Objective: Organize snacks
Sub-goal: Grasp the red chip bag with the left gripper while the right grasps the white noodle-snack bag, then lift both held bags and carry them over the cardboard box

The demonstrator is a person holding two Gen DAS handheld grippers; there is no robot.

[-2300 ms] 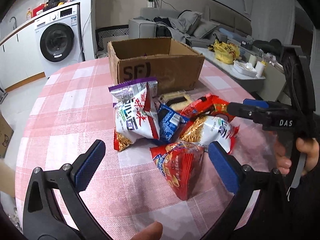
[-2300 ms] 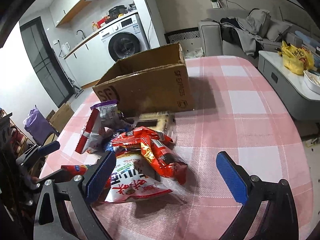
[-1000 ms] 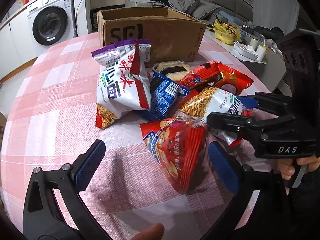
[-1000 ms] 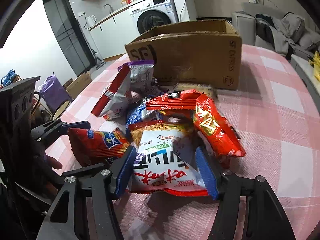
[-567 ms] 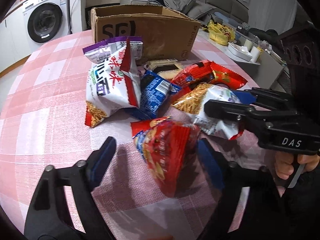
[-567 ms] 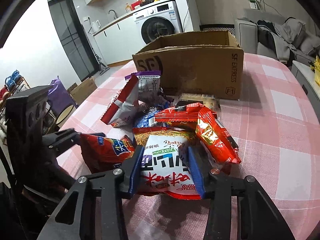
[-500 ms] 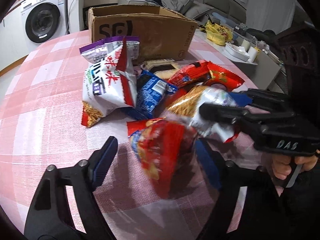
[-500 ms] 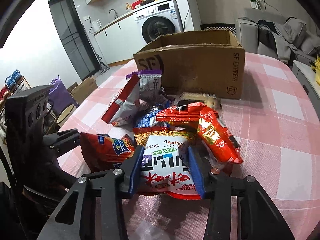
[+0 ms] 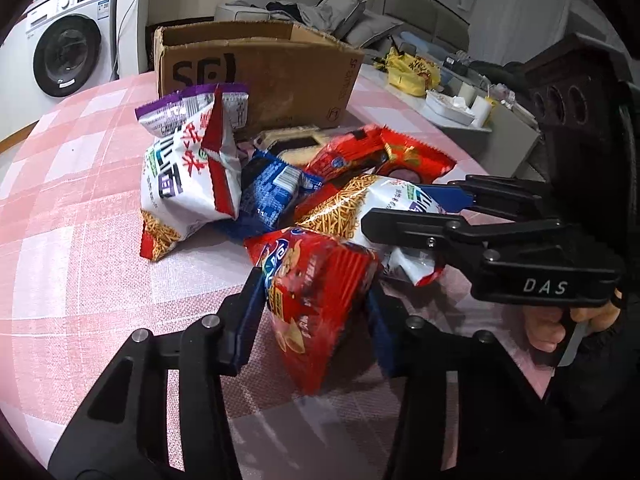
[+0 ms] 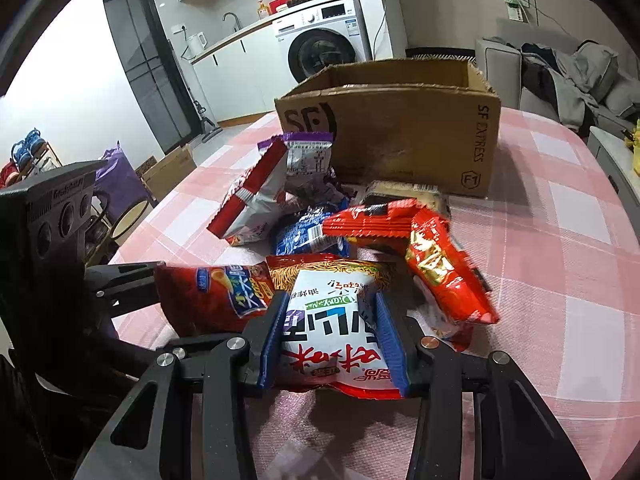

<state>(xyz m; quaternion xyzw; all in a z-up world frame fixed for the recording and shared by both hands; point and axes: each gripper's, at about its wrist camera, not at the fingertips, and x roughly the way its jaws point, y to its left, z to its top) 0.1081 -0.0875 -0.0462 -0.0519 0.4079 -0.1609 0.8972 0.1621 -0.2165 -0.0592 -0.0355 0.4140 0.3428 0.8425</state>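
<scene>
A red chip bag [image 9: 320, 264] stands on the pink checked tablecloth [image 9: 80, 240]. My left gripper [image 9: 314, 296] has its jaws closing, and both blue pads press the bag's sides. The same red chip bag [image 10: 212, 296] shows in the right wrist view, left of my right gripper [image 10: 330, 308]. That gripper is shut on a white noodle-snack bag [image 10: 332, 356] with red print. In the left wrist view the right gripper [image 9: 396, 204] clamps that white noodle-snack bag [image 9: 352, 208] from the right, with a hand on its trigger. An open cardboard box [image 9: 256, 68] stands behind the pile.
More snacks lie between the grippers and the box: a white and red bag [image 9: 188, 176] leaning under a purple one, a blue packet [image 9: 272, 196] and red packs [image 9: 380, 156]. A washing machine [image 10: 320, 48] and a sofa [image 9: 332, 12] stand beyond the table.
The left jaws have closed from wide apart onto the red chip bag. The right jaws have narrowed onto the white noodle-snack bag. Both hands stayed in place.
</scene>
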